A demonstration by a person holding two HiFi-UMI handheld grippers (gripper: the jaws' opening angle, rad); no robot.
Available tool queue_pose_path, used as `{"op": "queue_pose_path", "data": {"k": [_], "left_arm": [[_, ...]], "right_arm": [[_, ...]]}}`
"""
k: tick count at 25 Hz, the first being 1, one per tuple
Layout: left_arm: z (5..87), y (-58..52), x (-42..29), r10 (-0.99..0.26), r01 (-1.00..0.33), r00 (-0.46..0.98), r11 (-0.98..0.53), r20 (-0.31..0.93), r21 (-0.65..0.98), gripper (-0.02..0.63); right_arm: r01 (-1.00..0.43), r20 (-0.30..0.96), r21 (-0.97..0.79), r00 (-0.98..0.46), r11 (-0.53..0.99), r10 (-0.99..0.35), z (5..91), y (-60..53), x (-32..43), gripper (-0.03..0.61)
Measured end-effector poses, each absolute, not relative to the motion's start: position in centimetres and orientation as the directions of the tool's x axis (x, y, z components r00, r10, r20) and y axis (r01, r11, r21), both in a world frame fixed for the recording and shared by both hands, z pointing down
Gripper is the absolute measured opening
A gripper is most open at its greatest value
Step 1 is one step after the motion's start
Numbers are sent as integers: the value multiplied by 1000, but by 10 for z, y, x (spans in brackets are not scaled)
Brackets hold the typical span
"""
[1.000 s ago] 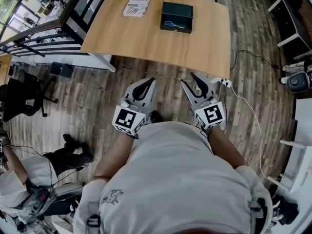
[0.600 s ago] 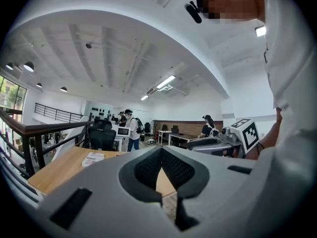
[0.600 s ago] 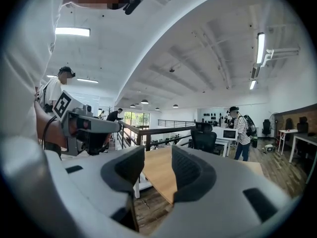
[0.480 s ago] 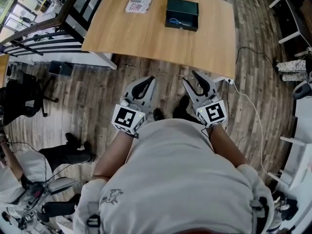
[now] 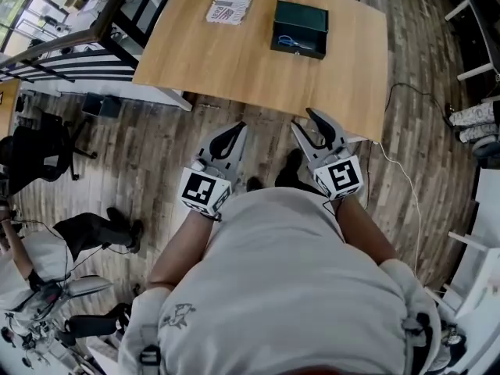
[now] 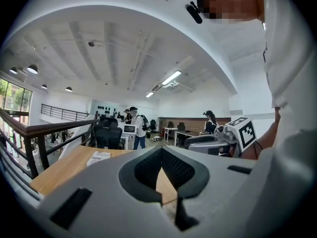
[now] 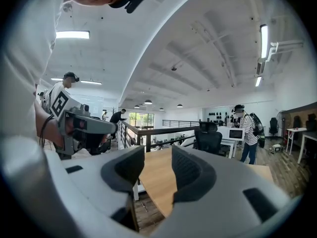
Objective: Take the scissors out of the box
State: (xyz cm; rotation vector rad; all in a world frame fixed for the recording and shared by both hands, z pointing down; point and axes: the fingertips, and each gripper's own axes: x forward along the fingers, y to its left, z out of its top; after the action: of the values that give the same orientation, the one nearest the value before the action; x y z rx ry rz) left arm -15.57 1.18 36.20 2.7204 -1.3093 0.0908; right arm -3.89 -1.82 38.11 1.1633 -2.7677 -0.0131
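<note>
A dark green open box stands on the wooden table, towards its far right. Blue-handled scissors lie inside it. Both grippers are held low in front of the person's body, well short of the box. My left gripper hangs over the floor before the table's near edge, fingertips touching, nothing held. My right gripper reaches the table's near edge, jaws a little apart and empty. The left gripper view shows the left gripper and table; the right gripper view shows the right gripper.
A printed booklet lies on the table left of the box. A black office chair and a seated person are at the left. A cable runs over the floor at the right. A railing borders the table's left.
The person has stepped towards the table, so table and box have slid nearer and rightward in view. Both grippers keep the same pose; the right one's tip now meets the table edge.
</note>
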Motion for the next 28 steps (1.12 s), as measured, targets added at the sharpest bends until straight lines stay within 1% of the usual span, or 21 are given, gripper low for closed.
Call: {"op": "queue_pose_path", "data": {"k": [9, 19, 22, 28], "left_arm": [[373, -60, -112, -801, -810, 586, -578, 120, 102, 5], [377, -127, -44, -796, -807, 590, -580, 134, 107, 5], [377, -138, -29, -786, -799, 601, -592, 142, 104, 5], [381, -167, -20, -774, -788, 615, -605, 152, 109, 5]], "right_arm": [[-693, 132, 57, -709, 719, -693, 386, -94, 11, 178], [-694, 121, 52, -709, 718, -695, 391, -156, 81, 178], [-699, 114, 48, -706, 714, -699, 391, -170, 93, 178], [-696, 147, 57, -703, 716, -696, 403, -194, 96, 178]]}}
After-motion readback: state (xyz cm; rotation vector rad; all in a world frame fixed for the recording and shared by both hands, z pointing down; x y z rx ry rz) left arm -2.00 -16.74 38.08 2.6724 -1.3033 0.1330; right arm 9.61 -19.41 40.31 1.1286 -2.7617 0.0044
